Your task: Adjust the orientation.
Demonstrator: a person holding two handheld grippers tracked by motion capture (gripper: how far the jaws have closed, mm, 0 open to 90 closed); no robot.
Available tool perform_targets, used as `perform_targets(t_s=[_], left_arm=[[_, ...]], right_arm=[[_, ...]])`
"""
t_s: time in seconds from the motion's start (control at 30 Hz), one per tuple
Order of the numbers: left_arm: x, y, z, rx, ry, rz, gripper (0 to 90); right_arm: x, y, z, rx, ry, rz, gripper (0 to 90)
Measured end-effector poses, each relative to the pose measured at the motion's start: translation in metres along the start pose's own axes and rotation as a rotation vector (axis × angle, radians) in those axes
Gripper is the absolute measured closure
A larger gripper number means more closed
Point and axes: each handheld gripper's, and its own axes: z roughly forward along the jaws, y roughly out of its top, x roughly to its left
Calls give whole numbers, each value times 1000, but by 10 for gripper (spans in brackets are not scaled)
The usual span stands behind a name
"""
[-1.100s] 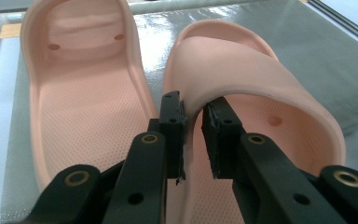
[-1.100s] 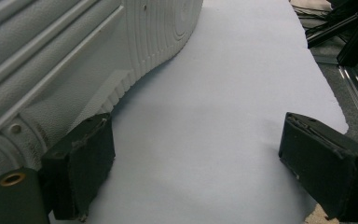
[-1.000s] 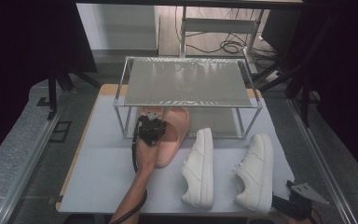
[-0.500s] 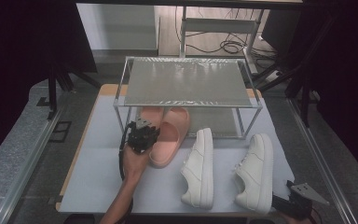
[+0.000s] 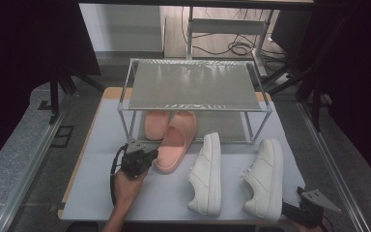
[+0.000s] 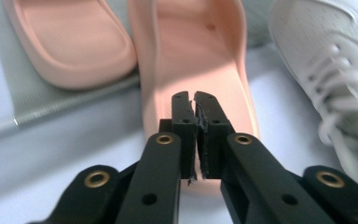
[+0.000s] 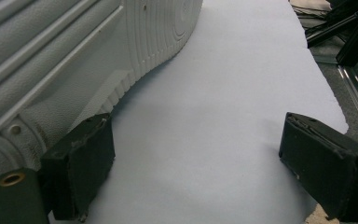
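Observation:
Two pink slippers lie at the foot of a metal rack: one (image 5: 155, 124) (image 6: 70, 42) on the lower shelf, the other (image 5: 176, 140) (image 6: 196, 51) angled out onto the table. My left gripper (image 5: 147, 157) (image 6: 195, 100) hovers at that second slipper's heel. Its jaws have just been closing and now meet with nothing between them. Right of it lie two white sneakers (image 5: 206, 174) (image 5: 263, 176). My right gripper (image 5: 286, 209) (image 7: 196, 135) rests open at the front right corner. Its left pad (image 7: 81, 163) sits against the right sneaker's sole (image 7: 74, 56).
The two-shelf rack (image 5: 193, 84) stands at the back of the pale table (image 5: 101, 145). The left sneaker (image 6: 326, 60) lies close to the right of the angled slipper. Dark stands and cables surround the table, and its right edge (image 7: 326, 107) is near my right gripper.
My left gripper has pulled back toward the front left, away from the slippers, uncovering the one on the lower shelf. Neither the right gripper nor the shoes have moved.

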Motion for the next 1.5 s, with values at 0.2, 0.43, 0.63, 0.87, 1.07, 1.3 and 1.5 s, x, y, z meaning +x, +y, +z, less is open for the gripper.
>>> perform_targets(t_s=[0.2,0.43,0.63,0.87,1.07,1.3,1.5], left_arm=[[-10,-17,-3,43,6,49,897],[-20,-32,-2,76,2,72,897],[-21,-41,1,81,17,94,896],[-19,-41,6,78,18,82,895],[-24,-37,11,96,4,94,895],[-33,-27,20,122,0,124,890],[-38,-20,27,119,-1,135,883]], right_arm=[[0,0,0,2,-1,-2,99],[0,0,0,2,-1,-1,100],[0,0,0,2,-1,-1,100],[0,0,0,2,-1,-2,99],[0,0,0,1,-1,-1,100],[0,0,0,2,-1,-2,100],[0,0,0,2,-1,-2,99]])
